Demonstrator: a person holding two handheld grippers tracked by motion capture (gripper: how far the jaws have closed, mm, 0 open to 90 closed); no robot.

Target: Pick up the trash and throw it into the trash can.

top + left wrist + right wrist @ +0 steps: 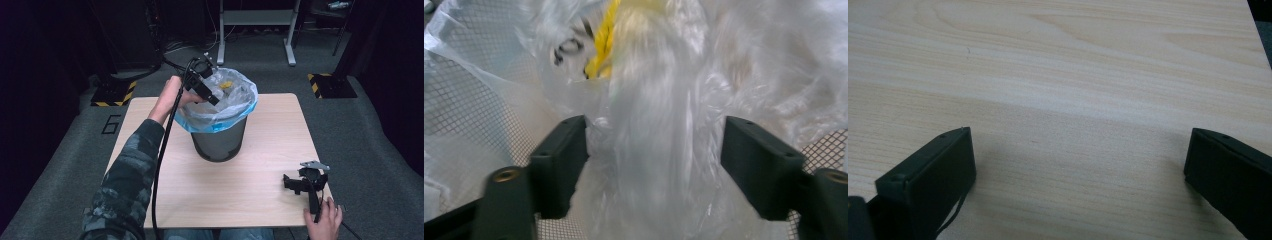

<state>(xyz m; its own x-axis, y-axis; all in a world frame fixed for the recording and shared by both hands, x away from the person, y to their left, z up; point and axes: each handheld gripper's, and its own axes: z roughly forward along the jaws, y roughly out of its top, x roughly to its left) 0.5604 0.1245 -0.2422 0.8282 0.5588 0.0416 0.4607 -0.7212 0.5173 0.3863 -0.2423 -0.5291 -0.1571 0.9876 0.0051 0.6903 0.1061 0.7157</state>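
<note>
High view: a dark wire-mesh wastebasket (220,142) stands near the middle of the pale wooden table (260,175), lined with a thin translucent plastic bag (235,97) whose blue-tinged edge folds out over the rim. The left gripper (214,96) — held by a hand coming out of a camouflage-patterned sleeve (125,185) — hangs over the left side of the basket mouth, tilted down into the bag, its black cable (162,165) trailing back along the arm. Something yellow (226,85) lies inside the bag toward the far side.

In the left gripper view the jaws stand apart with a blurred fold of the translucent plastic (659,150) between them; the pads do not press on it, so the gripper is released. The mesh wall shows through the bag at either side, and the yellow item (606,42) sits farther in, above the jaws.

The right gripper (295,184) rests low at the table's near right corner — well apart from the basket. In the right gripper view its jaws are spread wide over bare wood (1063,90), gripping nothing.
</note>
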